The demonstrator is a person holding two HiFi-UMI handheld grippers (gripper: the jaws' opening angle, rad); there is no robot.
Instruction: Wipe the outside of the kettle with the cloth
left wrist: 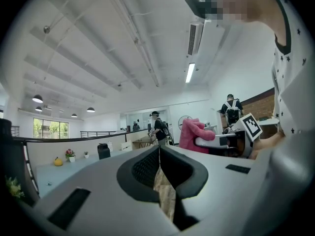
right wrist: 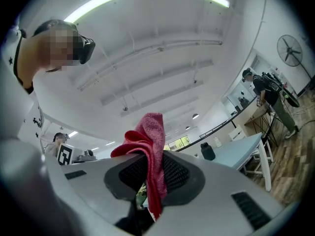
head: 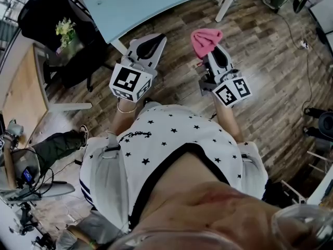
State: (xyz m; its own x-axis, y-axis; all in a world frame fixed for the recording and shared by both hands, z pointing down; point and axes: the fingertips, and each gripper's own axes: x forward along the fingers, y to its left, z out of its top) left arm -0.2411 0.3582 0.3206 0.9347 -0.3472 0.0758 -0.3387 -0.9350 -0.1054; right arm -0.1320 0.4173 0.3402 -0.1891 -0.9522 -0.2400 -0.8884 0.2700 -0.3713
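Presently the right gripper (right wrist: pixel 147 155) stands clamped on a fold of the pink cloth (right wrist: pixel 153 132), judged soft, light and limp, while the left gripper (left wrist: pixel 158 154) is closed on nothing.

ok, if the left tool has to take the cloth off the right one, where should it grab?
Probably the loose bunch of the cloth that sticks out past the right tool tips; the rest is pinched between its shut jaws. Come in from the side of the left tool, across the bunch. The left tool is shut on nothing, so it must open first.
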